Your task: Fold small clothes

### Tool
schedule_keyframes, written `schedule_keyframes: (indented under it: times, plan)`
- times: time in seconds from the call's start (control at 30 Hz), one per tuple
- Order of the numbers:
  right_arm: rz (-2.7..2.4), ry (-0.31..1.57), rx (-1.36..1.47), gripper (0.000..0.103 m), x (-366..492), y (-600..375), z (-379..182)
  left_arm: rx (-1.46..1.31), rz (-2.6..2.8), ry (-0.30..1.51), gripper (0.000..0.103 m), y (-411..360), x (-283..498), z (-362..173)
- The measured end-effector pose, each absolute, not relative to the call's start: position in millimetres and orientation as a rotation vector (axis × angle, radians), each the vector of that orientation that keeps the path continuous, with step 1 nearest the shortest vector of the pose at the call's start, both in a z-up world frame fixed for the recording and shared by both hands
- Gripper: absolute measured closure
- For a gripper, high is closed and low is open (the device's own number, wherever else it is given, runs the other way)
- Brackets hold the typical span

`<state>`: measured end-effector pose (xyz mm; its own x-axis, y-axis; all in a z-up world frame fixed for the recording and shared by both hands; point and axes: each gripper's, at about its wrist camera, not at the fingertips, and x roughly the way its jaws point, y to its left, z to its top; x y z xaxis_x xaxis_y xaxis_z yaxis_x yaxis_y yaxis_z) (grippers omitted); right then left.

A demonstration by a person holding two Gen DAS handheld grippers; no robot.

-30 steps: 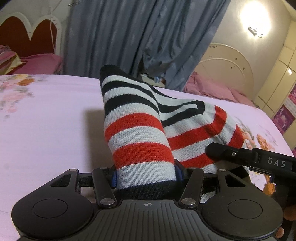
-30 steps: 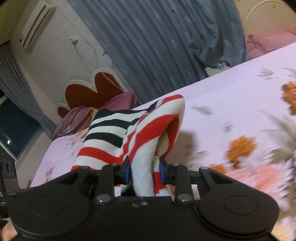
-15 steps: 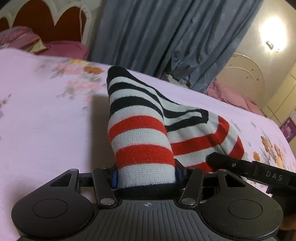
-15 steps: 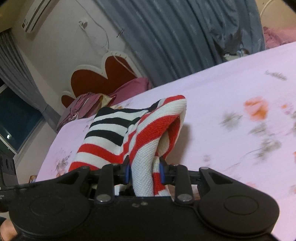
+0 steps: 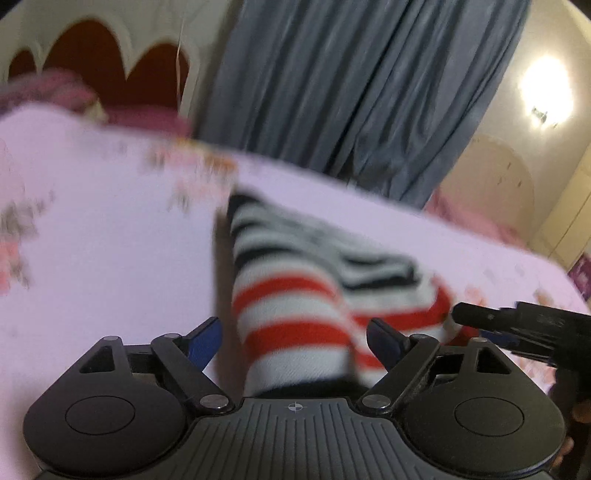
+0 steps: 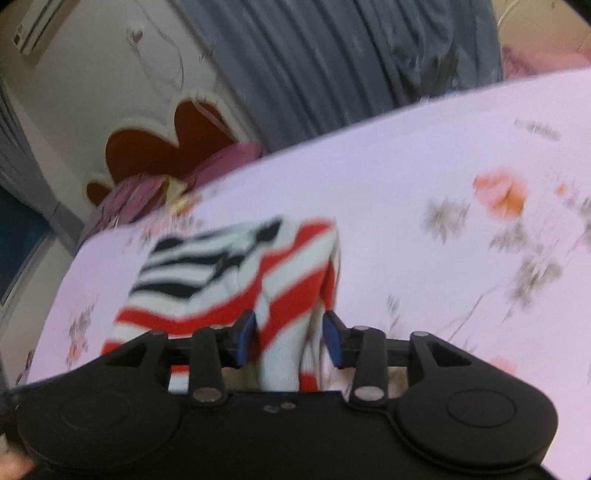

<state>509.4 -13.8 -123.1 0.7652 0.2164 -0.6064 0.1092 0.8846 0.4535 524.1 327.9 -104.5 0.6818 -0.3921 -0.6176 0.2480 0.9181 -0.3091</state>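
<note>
Left wrist view: the left gripper is opening, pads now clear of the sweater it pinched a moment ago. The right gripper is opening too, cloth loose between its pads, so the fold is being laid on the bed.

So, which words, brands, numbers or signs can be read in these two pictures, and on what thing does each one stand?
No text reads clearly in either view.
Right gripper, seen from the left wrist: a pale marking on its black body, too blurred to read.
Left gripper: a small crosshair sign on its ribbed body, no letters.
Striped garment, bedsheet, air conditioner: no writing visible.
</note>
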Motion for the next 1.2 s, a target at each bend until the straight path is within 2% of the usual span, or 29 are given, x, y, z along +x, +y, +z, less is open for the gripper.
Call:
schedule_keyframes:
  times: [0.07, 0.13, 0.2, 0.37, 0.47, 0.67, 0.73, 0.8, 1.03, 1.2]
  plan:
    - [0.063, 0.679, 0.483, 0.065, 514, -15, -114, -0.21, -0.369, 0.703, 0.019, 326, 526, -97]
    - [0.072, 0.678, 0.427, 0.081, 525, -6, -109, -0.215, -0.38, 0.716, 0.019, 320, 535, -98]
    - [0.076, 0.681, 0.368, 0.086, 534, 6, -110, -0.225, -0.369, 0.739, 0.019, 315, 542, -106]
    - [0.027, 0.741, 0.205, 0.091, 561, 30, -132, -0.189, -0.318, 0.839, 0.019, 306, 551, -135]
    - [-0.015, 0.76, 0.11, 0.1, 574, 35, -146, -0.23, -0.317, 0.846, 0.019, 310, 553, -143]
    - [-0.008, 0.764, 0.047, 0.101, 571, 43, -142, -0.178, -0.308, 0.825, 0.019, 304, 546, -131]
    - [0.003, 0.729, 0.103, 0.091, 561, 42, -129, -0.166, -0.316, 0.81, 0.019, 305, 538, -124]
    - [0.019, 0.683, 0.125, 0.087, 543, 43, -117, -0.145, -0.328, 0.802, 0.019, 306, 529, -118]
    - [0.106, 0.639, 0.089, 0.089, 473, 70, -105, -0.074, -0.344, 0.799, 0.019, 304, 489, -108]
    - [0.09, 0.666, -0.014, 0.09, 445, 88, -118, -0.079, -0.329, 0.823, 0.019, 311, 473, -117]
